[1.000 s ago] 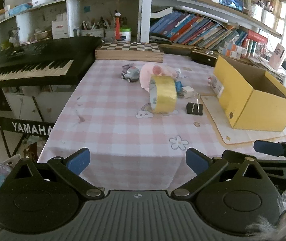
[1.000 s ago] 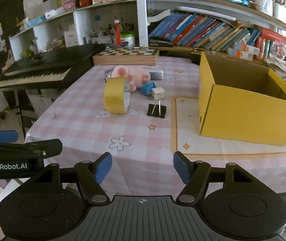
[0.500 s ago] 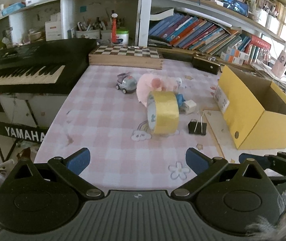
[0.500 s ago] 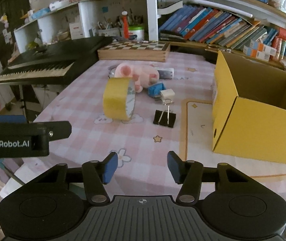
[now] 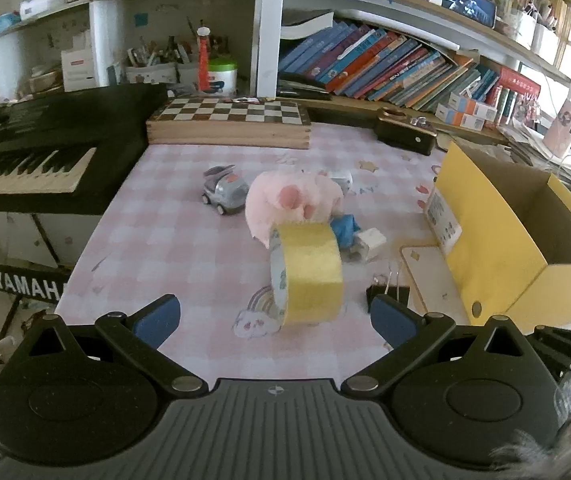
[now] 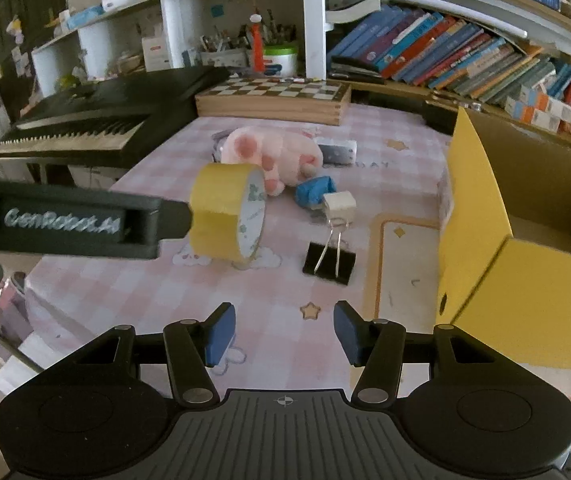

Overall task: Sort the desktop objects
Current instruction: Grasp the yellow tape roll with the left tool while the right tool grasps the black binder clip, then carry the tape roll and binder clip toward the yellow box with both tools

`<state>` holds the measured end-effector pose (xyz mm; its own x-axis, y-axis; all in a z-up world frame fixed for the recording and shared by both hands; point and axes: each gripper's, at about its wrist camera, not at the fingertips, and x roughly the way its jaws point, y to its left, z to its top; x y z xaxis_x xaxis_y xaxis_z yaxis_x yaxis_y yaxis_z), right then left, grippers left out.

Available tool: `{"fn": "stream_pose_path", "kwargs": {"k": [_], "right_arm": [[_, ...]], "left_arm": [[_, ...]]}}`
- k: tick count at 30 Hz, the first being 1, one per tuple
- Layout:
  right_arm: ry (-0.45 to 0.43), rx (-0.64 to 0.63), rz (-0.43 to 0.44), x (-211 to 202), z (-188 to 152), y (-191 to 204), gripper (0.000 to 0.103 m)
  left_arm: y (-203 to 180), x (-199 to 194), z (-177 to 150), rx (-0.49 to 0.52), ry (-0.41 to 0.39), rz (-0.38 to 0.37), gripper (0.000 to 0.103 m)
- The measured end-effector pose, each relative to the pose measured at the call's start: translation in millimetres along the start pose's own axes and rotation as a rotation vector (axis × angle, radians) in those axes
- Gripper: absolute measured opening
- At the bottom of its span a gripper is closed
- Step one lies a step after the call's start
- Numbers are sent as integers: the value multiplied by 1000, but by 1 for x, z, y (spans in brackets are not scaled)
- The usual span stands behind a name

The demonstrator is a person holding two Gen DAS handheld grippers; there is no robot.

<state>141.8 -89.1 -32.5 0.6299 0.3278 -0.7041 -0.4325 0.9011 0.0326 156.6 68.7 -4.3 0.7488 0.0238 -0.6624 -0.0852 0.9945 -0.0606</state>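
Note:
A yellow tape roll (image 5: 307,272) stands on edge on the pink checked tablecloth (image 5: 173,240), just ahead of my left gripper (image 5: 273,318), which is open and empty. Behind the roll lie a pink plush toy (image 5: 293,202), a grey toy car (image 5: 223,192), a blue object (image 5: 345,228) and a white plug (image 5: 371,242). In the right wrist view the tape roll (image 6: 227,216) is left of a black binder clip (image 6: 329,262), which lies ahead of my right gripper (image 6: 281,334). Its jaws stand narrowly apart with nothing between them.
An open yellow cardboard box (image 6: 517,248) stands at the right on a mat. A chessboard box (image 5: 229,124) sits at the back, a black keyboard (image 5: 37,152) at the left. Bookshelves (image 5: 405,68) rise behind. The left gripper's body (image 6: 65,220) crosses the right wrist view.
Both grippers have moved forward over the table toward the objects. The right gripper's jaws have narrowed from a second ago. The objects have not moved.

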Motion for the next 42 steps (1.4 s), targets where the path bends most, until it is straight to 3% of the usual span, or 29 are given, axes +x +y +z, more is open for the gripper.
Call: {"fn": "stream_pose_path", "kwargs": {"k": [7,14,17,19,20,25,34,39,42], "right_arm": [[26,-7,-30,24,7,-5,54],[50,-4,-32,41,14,-12,54],[58,7,-37,48,19,-17,53],[59,12,-42,53,22,-20,53],[59,14,-44,55,23,-21,53],[70,42,-50,68,29,-25,54],[101,135,-71,93,37,-32,54],[93,167,-88,103,42,-35,42],[78,162,-85,106,43,-36,41]], "left_arm": [[-16,38,16,25,37,-20,99],[-24,76,24,52,95,10,85],[-24,86,25,73,115,30,70],[-21,91,26,78,137,8,42],[-20,93,27,74,145,-6,40],[-8,87,34,59,112,1,39],[31,63,34,-71,121,21,38],[40,59,30,-99,138,47,38],[43,57,31,-107,134,55,38]]}}
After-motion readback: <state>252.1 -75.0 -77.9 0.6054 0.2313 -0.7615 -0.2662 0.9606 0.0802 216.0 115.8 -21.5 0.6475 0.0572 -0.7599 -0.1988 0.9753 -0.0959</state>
